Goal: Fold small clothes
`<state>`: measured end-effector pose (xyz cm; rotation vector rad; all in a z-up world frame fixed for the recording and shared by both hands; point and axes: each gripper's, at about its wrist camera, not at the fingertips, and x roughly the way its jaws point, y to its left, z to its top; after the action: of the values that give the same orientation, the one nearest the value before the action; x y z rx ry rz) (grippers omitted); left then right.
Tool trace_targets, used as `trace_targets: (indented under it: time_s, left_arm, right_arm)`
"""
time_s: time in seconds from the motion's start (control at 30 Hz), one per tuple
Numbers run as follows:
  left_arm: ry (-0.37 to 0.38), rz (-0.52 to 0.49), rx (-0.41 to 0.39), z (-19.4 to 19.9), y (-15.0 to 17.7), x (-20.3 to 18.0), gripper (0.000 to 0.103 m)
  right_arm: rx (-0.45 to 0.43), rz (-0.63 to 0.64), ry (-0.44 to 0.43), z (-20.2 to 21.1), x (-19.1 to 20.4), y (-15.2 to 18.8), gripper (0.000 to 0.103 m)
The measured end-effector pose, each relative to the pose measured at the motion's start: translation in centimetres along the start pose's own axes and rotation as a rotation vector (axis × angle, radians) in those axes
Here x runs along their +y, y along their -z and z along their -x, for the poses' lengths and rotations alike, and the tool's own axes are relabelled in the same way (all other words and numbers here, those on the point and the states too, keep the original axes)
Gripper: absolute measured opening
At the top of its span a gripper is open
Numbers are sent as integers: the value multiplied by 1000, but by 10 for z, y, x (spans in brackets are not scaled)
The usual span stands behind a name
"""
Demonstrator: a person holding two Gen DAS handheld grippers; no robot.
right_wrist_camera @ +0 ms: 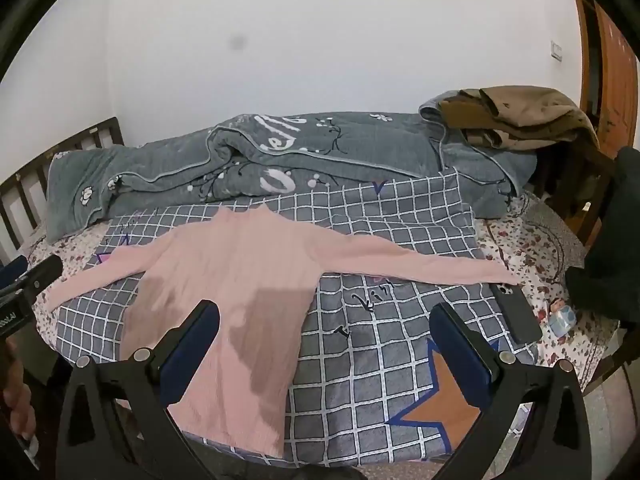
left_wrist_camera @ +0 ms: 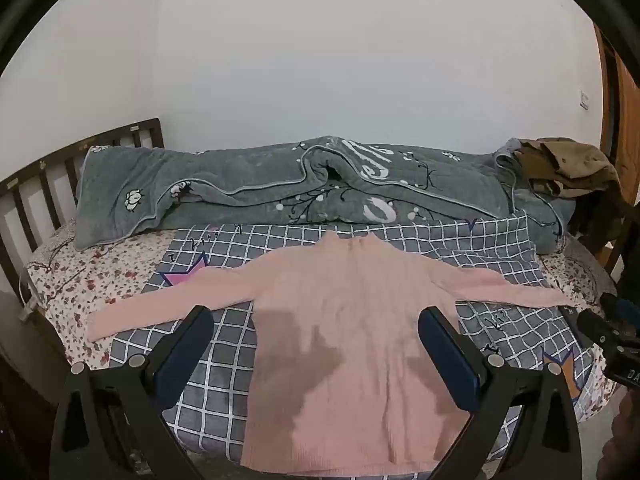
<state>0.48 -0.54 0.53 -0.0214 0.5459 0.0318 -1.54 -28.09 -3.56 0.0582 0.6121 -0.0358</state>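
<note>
On the bed, catalogued from my two grippers:

Item one: pink sweater (left_wrist_camera: 352,320), laid flat on the grey checked blanket (left_wrist_camera: 500,248), collar toward the far side, both sleeves spread out left and right.

Item two: my left gripper (left_wrist_camera: 316,320), jaws spread wide above the sweater's body, holding nothing.

Item three: my right gripper (right_wrist_camera: 326,320), jaws likewise wide and empty, over the blanket just right of the sweater.

Item four: grey quilt (right_wrist_camera: 248,160), bunched along the far side.

Item five: dark phone (right_wrist_camera: 516,312), near the right sleeve's cuff.
</note>
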Motion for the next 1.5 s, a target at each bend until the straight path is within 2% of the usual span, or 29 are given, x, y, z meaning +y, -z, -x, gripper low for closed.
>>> trace_targets:
  time_s: [0.2,0.47,0.77,1.17,1.37,1.5]
  left_arm:
    - [14,-16,8,-8,0,-1,103]
    - [48,-64,1,-27,-7,3,103]
    - [96,-112,2,-41,-15,10,103]
    - [137,-112,13,-48,-18,16,103]
    - [133,-121,16,-50,-18,10,103]
    - [104,-120,7,-48,-18,10,103]
  right_arm:
    - [7,10,-10,-9,8,-1,103]
    - [8,-11,19,-21,21,-3,103]
    - [-15,-26,79,-14,36,-4,103]
    - [-28,-45,123,-4,48,-5,103]
    - [-32,-31,119,-3,49,-4,103]
    - [-31,-21,103,-5,46,-2,103]
